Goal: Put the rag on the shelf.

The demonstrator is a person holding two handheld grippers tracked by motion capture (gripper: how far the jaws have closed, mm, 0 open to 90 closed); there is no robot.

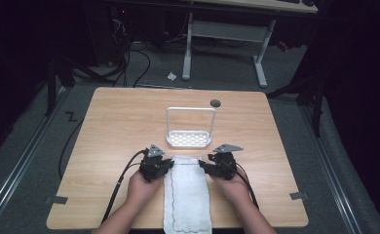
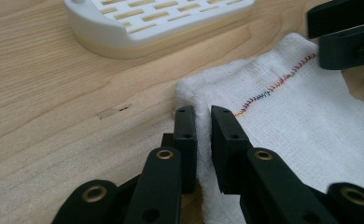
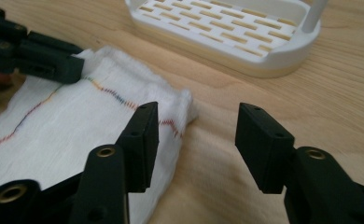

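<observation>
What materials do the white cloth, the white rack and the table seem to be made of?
The white cloth looks like soft woven cotton, matt, with an open gauze-like weave and a multicoloured stitched hem. The white rack seems to be moulded plastic, smooth and slightly glossy, with slotted openings. The table shows light wood grain with a smooth finish; it may be laminate rather than solid wood.

White woven cloth with coloured stitching (image 1: 187, 195) runs off the high view's bottom edge, near end unseen. White slotted plastic tray (image 2: 157, 21) is cropped at the left gripper view's top. Cloth edge pinched between the left gripper (image 2: 203, 116) pads is hidden.
</observation>
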